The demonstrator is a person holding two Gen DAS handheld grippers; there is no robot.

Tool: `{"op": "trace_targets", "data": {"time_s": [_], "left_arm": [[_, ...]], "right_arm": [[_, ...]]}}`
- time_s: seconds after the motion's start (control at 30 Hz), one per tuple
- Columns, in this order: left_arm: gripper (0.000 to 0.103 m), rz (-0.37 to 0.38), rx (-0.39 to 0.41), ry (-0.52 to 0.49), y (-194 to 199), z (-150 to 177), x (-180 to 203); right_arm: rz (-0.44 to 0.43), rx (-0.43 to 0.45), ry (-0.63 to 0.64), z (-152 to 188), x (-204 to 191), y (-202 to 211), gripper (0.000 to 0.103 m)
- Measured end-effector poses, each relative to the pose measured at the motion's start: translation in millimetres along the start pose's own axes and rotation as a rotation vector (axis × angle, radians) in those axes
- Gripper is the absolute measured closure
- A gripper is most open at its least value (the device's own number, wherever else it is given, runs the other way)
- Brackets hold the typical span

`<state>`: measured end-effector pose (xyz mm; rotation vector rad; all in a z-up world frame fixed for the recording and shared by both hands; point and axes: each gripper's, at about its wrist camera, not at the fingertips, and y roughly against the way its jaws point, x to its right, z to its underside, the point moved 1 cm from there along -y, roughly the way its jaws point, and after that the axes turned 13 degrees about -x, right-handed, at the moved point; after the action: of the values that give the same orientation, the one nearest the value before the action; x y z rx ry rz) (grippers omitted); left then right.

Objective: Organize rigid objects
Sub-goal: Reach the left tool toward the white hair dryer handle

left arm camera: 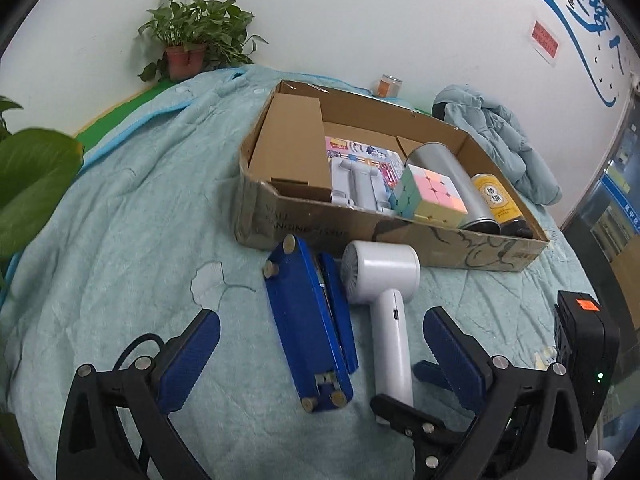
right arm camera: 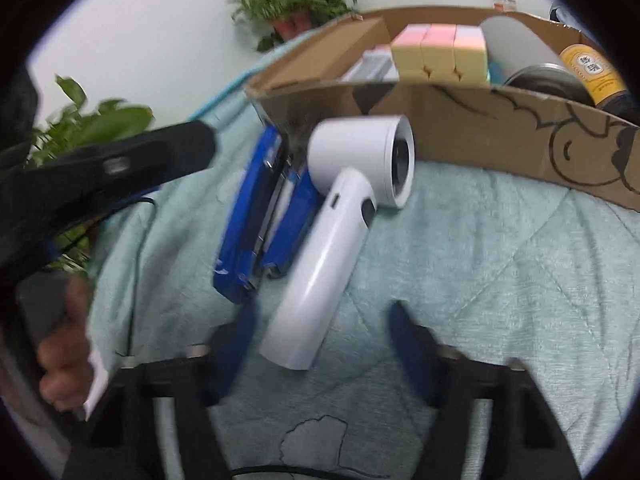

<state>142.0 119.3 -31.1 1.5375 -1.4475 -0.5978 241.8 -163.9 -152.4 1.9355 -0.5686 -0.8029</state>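
A white handheld fan (left arm camera: pixel 384 292) lies on the teal blanket in front of the cardboard box (left arm camera: pixel 400 236), beside a blue stapler (left arm camera: pixel 312 328). My left gripper (left arm camera: pixel 320 328) is open, its blue pads either side of the stapler and the fan handle. In the right wrist view the fan (right arm camera: pixel 340 220) and stapler (right arm camera: pixel 260 216) lie before the box (right arm camera: pixel 500 120). My right gripper (right arm camera: pixel 324 320) is open, its fingers straddling the end of the fan handle. The box holds a pastel cube (left arm camera: pixel 432 196), a grey tin (left arm camera: pixel 452 176), a yellow-labelled bottle (left arm camera: pixel 496 204) and a grey gadget (left arm camera: pixel 360 188).
A potted plant (left arm camera: pixel 192 44) stands at the back wall; large leaves (left arm camera: pixel 32 184) hang at the left. A pale blue jacket (left arm camera: pixel 500 136) lies right of the box. A small jar (left arm camera: pixel 388 86) sits behind it. The left gripper's body (right arm camera: pixel 100 176) and a hand (right arm camera: pixel 64 356) show at left.
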Motion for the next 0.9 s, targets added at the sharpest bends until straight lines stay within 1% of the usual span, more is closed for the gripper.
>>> {"op": "trace_targets", "data": {"time_s": [0.03, 0.1, 0.13, 0.17, 0.23, 0.33, 0.4, 0.5, 0.53, 0.57, 0.6, 0.67, 0.7, 0.73, 0.77, 0.8, 0.87, 0.9], "left_arm": [[0.001, 0.009, -0.004, 0.0, 0.2, 1.9, 1.8], [0.001, 0.034, -0.024, -0.013, -1.0, 6.1, 6.9], [0.001, 0.053, -0.032, -0.025, -0.5, 9.1, 10.3], [0.001, 0.072, -0.038, -0.036, -0.3, 8.8, 13.5], [0.001, 0.121, -0.051, -0.052, 0.6, 12.9, 23.2], [0.001, 0.212, -0.093, -0.031, -2.1, 20.3, 34.2], [0.001, 0.294, -0.144, -0.028, -7.2, 28.7, 43.9], [0.003, 0.387, -0.223, -0.02, -20.0, 40.8, 57.0], [0.008, 0.413, -0.249, -0.015, -25.2, 44.5, 60.8], [0.013, 0.438, -0.292, -0.007, -33.6, 49.9, 66.4], [0.015, 0.45, -0.321, -0.009, -39.2, 54.2, 71.7], [0.029, 0.474, -0.37, -0.021, -50.1, 61.5, 82.0], [0.031, 0.482, -0.392, -0.025, -56.0, 64.9, 87.1], [0.035, 0.482, -0.404, -0.03, -59.5, 66.8, 90.6], [0.038, 0.462, -0.409, -0.036, -62.2, 68.6, 94.0], [0.04, 0.438, -0.407, -0.041, -64.3, 69.2, 96.5], [0.053, 0.41, -0.409, -0.029, -68.6, 70.1, 96.7], [0.056, 0.403, -0.41, -0.022, -71.7, 68.9, 96.1]], "right_arm": [[-0.014, -0.005, 0.016, 1.7, -2.2, 1.4, 0.059], [-0.014, 0.002, 0.022, 5.6, -5.8, 4.3, 0.07], [0.005, 0.007, 0.019, 9.3, -6.8, 7.0, 0.072], [0.018, 0.011, 0.015, 12.5, -5.5, 10.0, 0.073], [0.009, 0.012, -0.005, 21.0, -0.9, 16.1, 0.076], [0.005, 0.014, -0.053, 38.5, 12.9, 27.6, 0.079], [0.005, 0.013, -0.078, 41.3, 26.0, 33.3, 0.08], [-0.011, 0.005, -0.117, 57.6, 36.9, 44.2, 0.079], [-0.022, 0.003, -0.131, 66.9, 41.6, 48.4, 0.079], [-0.045, -0.005, -0.152, 72.2, 44.7, 49.8, 0.079], [-0.069, -0.009, -0.173, 76.6, 46.5, 50.7, 0.079], [-0.134, -0.021, -0.222, 83.2, 50.1, 49.7, 0.079], [-0.16, -0.026, -0.237, 85.2, 51.2, 48.6, 0.079], [-0.183, -0.029, -0.251, 86.0, 50.4, 46.6, 0.079], [-0.198, -0.033, -0.255, 85.5, 48.8, 44.9, 0.079], [-0.197, -0.032, -0.251, 84.0, 46.6, 44.4, 0.079], [-0.192, -0.034, -0.239, 82.8, 42.4, 43.1, 0.079], [-0.189, -0.034, -0.235, 80.8, 40.7, 42.0, 0.079]]}}
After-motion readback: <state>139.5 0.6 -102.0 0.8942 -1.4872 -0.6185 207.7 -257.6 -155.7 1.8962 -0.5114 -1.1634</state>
